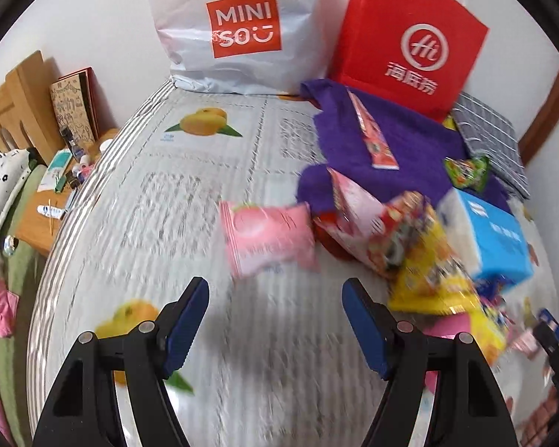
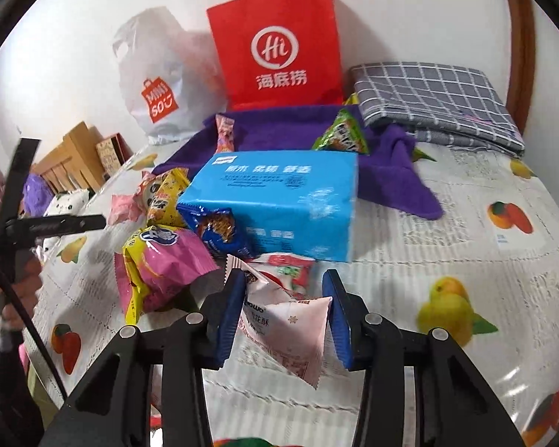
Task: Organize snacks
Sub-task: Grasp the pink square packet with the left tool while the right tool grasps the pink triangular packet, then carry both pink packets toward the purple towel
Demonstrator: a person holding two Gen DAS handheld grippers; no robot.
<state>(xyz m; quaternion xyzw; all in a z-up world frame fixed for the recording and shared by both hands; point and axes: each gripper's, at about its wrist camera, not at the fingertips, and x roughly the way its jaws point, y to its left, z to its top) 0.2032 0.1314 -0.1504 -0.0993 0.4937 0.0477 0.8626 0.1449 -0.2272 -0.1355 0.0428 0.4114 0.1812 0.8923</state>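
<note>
Pale pink, crinkly snack packet (image 2: 279, 320) is sitting gripped between the right gripper (image 2: 285, 316) jaws, at six o'clock of the blue tissue box (image 2: 279, 201). The left gripper (image 1: 275, 324) is hanging open and empty, with a pink wrapped snack (image 1: 266, 240) at its twelve o'clock. The slick film may be slipping free if the pinch is catching only an edge.

We see a red paper bag (image 2: 279, 48), a purple cloth (image 2: 279, 123), a blue tissue pack (image 2: 279, 193), a grey checked cloth (image 2: 436, 100) and a fruit-printed white table cover (image 2: 466, 246).
</note>
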